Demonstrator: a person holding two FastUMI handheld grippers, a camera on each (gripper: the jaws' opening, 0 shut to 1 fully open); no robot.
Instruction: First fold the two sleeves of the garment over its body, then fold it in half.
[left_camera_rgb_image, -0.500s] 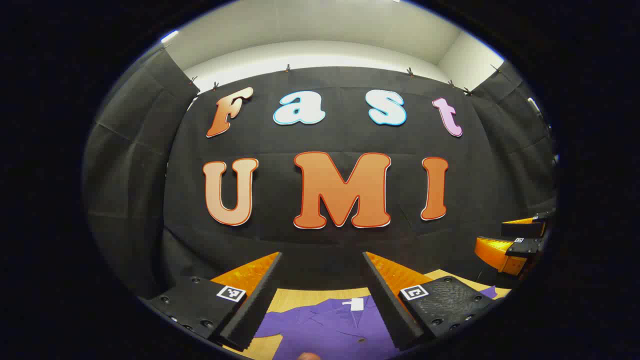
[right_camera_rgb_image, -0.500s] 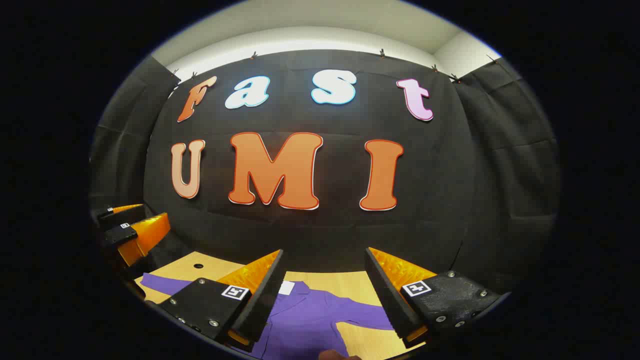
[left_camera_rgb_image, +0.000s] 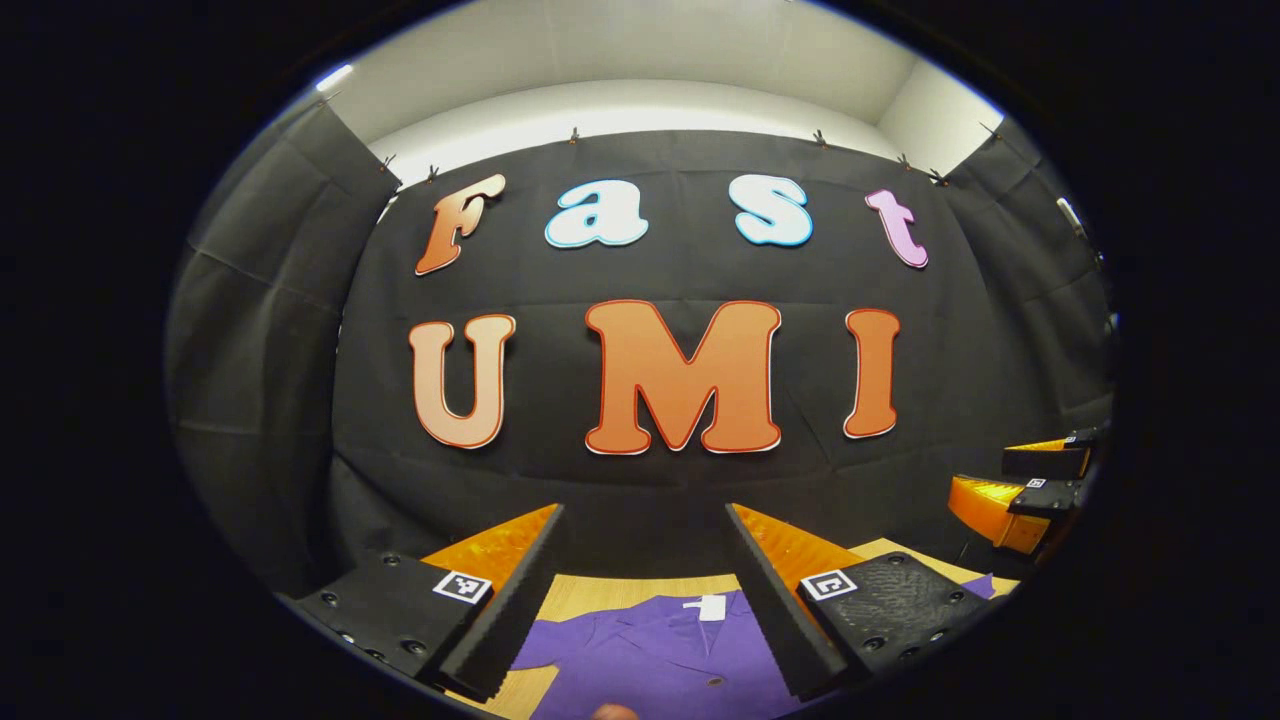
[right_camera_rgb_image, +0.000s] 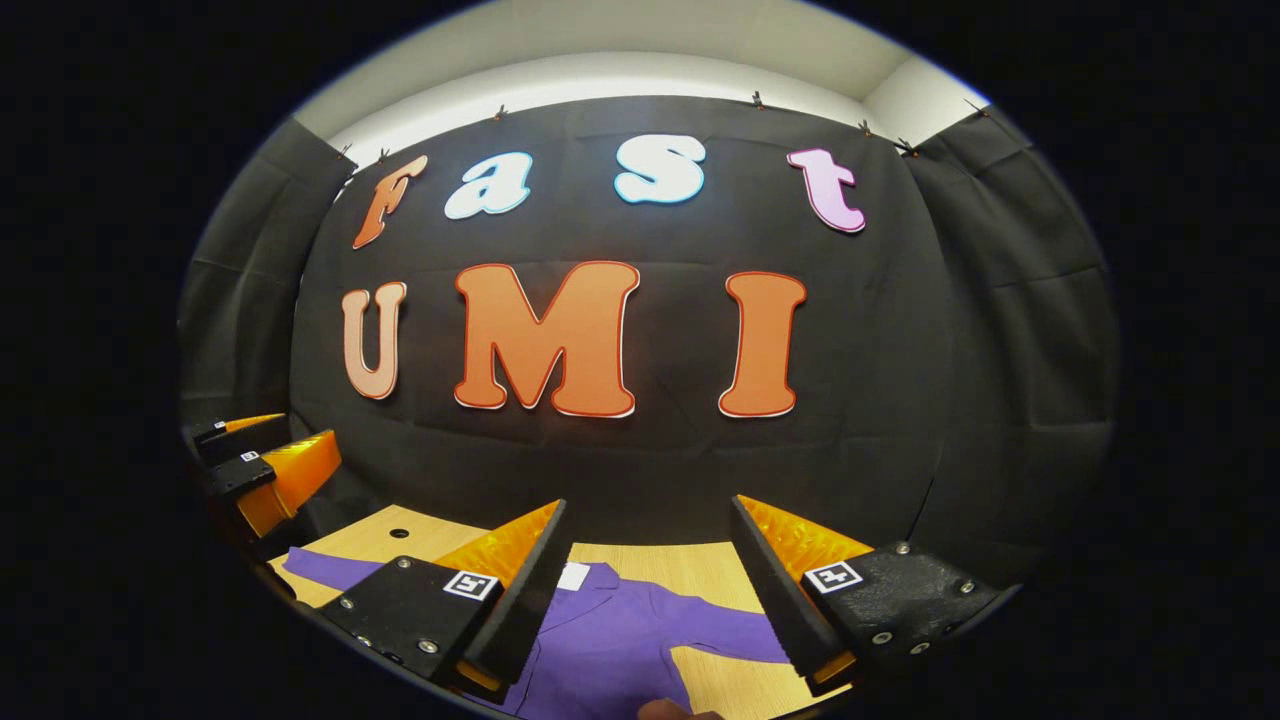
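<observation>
Shirt (left_camera_rgb_image: 650, 655) lying flat on bench (right_camera_rgb_image: 720, 570), sleeves spread out, collar facing wall; left gripper (left_camera_rgb_image: 645, 570) and right gripper (right_camera_rgb_image: 650, 565) hovering above it, jaws standing wide apart, gripping nothing

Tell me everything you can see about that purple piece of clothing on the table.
The purple garment is a collared shirt of soft, cloth-like fabric, lying flat and unfolded on the wooden table. A white tag sits inside its collar, and a small button shows on the front. In the right gripper view one sleeve stretches out sideways over the tabletop, the other toward the left. Neither hand-held gripper touches it.
</observation>
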